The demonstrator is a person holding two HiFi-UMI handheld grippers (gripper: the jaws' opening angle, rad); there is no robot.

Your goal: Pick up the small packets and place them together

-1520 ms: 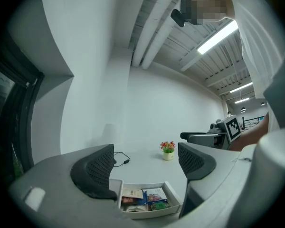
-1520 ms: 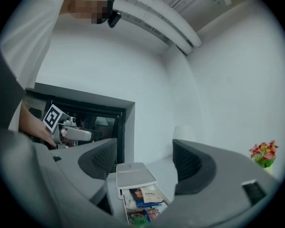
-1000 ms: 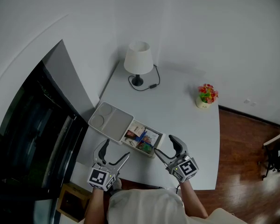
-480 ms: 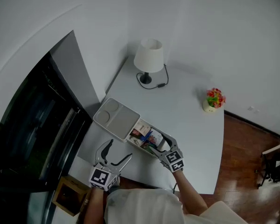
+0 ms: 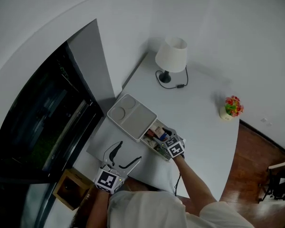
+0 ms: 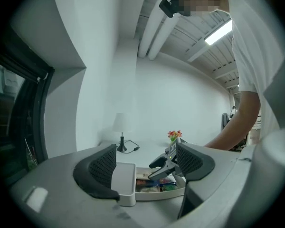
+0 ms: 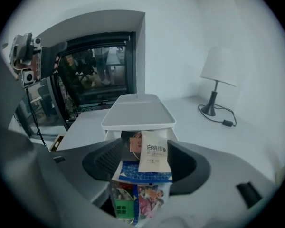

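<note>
A white box (image 5: 132, 116) stands on the white table (image 5: 199, 127), its flat lid to the left and its open compartment full of small packets (image 5: 156, 133). My right gripper (image 5: 162, 136) is dipped into that compartment. In the right gripper view its jaws (image 7: 146, 163) have just been closing; they stand either side of a white printed packet (image 7: 154, 151) lying on a blue packet (image 7: 141, 172), with colourful packets (image 7: 135, 199) nearer. My left gripper (image 5: 128, 152) hovers open near the table's front edge; its jaws (image 6: 147, 167) have just been closing, with nothing between them.
A white lamp (image 5: 171, 56) with a black cable stands at the table's far corner, and a flower pot (image 5: 232, 107) at the right edge. A large dark window (image 5: 42, 127) runs along the left. A wooden stool (image 5: 71, 194) sits below the table's front left.
My right gripper has dropped from in front of the box down into its open compartment, over the packets. The left gripper stays near the table's front edge.
</note>
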